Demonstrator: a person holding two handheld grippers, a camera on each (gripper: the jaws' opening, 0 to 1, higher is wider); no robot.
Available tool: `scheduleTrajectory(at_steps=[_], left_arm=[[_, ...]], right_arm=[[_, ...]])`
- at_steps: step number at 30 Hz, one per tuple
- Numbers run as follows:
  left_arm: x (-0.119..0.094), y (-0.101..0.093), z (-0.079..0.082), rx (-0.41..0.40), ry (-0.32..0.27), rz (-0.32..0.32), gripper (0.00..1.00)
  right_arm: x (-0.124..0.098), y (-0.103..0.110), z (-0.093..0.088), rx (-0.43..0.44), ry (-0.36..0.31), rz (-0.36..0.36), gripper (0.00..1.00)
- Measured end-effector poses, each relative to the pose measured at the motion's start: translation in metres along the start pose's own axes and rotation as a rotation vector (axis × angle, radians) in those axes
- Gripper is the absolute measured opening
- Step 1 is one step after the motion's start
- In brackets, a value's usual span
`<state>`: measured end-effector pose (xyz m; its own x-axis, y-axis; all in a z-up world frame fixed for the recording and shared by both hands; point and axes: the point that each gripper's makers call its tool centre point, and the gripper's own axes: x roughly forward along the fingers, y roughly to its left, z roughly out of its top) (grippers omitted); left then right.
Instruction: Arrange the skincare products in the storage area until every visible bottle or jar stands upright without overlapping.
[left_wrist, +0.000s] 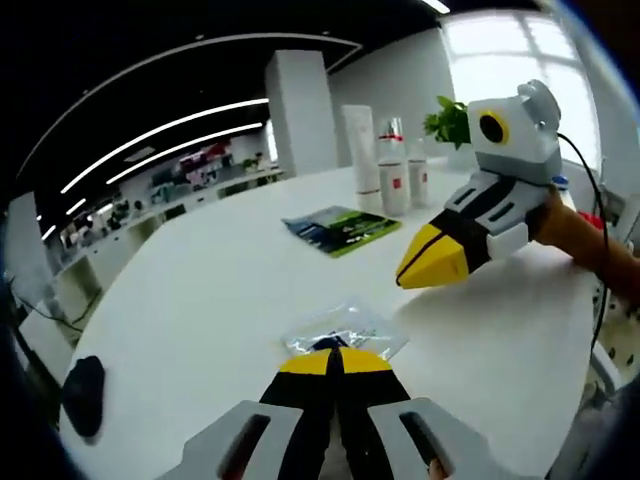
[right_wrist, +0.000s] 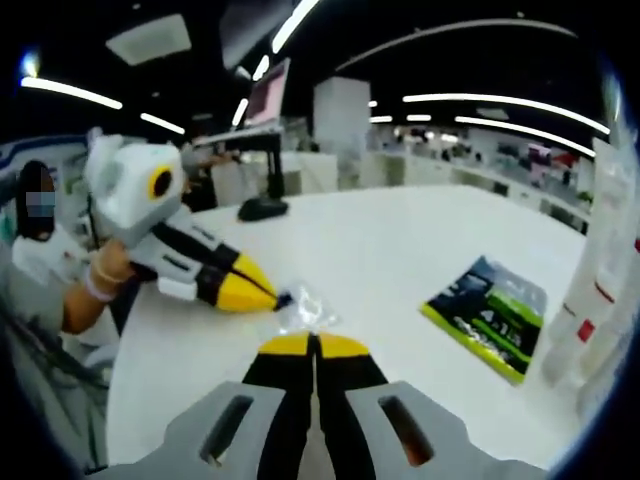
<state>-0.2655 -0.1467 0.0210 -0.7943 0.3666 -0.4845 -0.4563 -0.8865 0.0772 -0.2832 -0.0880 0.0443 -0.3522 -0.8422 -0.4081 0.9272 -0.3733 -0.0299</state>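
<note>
On the white table (left_wrist: 200, 300), a clear plastic packet (left_wrist: 345, 335) lies pinched at one end by the closed left gripper (left_wrist: 335, 352); the right gripper (right_wrist: 315, 343), jaws together, holds nothing. Three bottles (left_wrist: 392, 165) stand upright near the far edge, label text unreadable. A green-black sachet (right_wrist: 490, 315) lies flat between, "4" legible.

Both views are riding low over the white table (left_wrist: 200, 290), facing each other obliquely. Both are sharing the clear packet (left_wrist: 345, 330) close at 6 o'clock and green sachet (right_wrist: 490, 315).
</note>
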Motion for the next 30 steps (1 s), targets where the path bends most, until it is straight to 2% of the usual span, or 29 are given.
scheduleTrajectory(at_steps=[9,18,22,28,30], left_arm=[[0.009,-0.015,0.007,0.02,-0.005,-0.003,0.0],[0.019,-0.031,0.015,0.019,-0.024,-0.022,0.0],[0.022,-0.035,0.017,0.028,-0.03,-0.027,0.0],[0.028,-0.041,0.022,0.019,-0.041,-0.043,0.0],[0.03,-0.045,0.024,0.016,-0.045,-0.051,0.0]], right_arm=[[-0.001,-0.004,0.002,-0.017,-0.012,-0.028,0.0],[0.0,-0.009,0.0,-0.013,0.007,-0.055,0.0],[0.001,-0.01,-0.008,0.019,0.055,-0.046,0.0],[0.002,-0.008,-0.011,0.031,0.076,-0.037,0.0],[0.002,-0.007,-0.016,0.05,0.11,-0.031,0.0]])
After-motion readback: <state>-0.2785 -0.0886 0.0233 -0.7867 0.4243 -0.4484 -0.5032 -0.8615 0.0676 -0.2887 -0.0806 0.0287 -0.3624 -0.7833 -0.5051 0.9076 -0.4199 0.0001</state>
